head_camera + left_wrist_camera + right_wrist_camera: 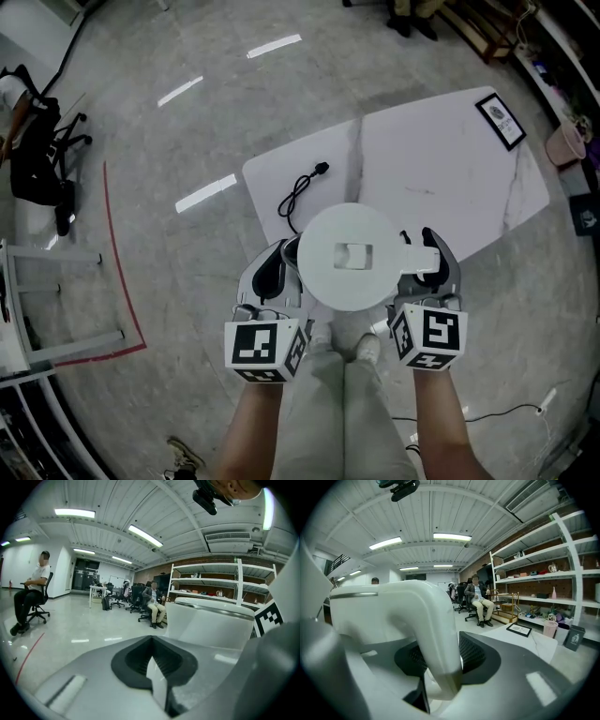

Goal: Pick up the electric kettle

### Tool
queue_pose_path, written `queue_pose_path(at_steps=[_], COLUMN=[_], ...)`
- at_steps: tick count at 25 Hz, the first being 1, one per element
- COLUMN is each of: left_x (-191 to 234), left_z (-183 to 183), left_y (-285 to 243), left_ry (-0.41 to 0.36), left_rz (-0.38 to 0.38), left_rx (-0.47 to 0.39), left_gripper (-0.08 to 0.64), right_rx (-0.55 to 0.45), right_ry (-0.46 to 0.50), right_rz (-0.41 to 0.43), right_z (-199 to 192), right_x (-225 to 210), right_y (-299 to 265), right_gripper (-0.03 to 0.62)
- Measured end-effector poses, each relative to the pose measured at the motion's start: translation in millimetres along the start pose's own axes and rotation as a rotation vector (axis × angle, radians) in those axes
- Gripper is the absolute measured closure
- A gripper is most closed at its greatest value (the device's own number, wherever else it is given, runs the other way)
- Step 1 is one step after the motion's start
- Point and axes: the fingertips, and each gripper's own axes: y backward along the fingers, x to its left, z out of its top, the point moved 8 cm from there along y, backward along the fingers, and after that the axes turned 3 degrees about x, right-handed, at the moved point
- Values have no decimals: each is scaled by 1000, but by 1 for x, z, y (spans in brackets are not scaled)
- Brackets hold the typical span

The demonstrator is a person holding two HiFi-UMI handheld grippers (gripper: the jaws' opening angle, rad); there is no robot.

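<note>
Over the table's (pixel 450 178) near edge at 6 o'clock, I hold the electric kettle (pixel 349 255) upright, handle (pixel 419 263) toward 3 o'clock, right tongs (pixel 425 246) clamped on it; left tongs (pixel 274 267) closed beside its body.

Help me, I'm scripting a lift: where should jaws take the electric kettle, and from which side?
Take the handle, coming in from the person's right. It arches off the kettle body as a narrow bar with a gap behind it, so jaws can close across it. The right gripper holds it that way now.
</note>
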Motion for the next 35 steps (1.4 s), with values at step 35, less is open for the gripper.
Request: queue_pose_path(at_steps=[35], left_x=[-112], left_z=[284], left_y=[215], left_ry=[-69], left_rz=[-31], left_rx=[-360], left_gripper=[558], right_rx=[-182], right_ry=[29], right_rz=[24], right_z=[302], right_x=[7], right_y=[223], right_gripper=[423])
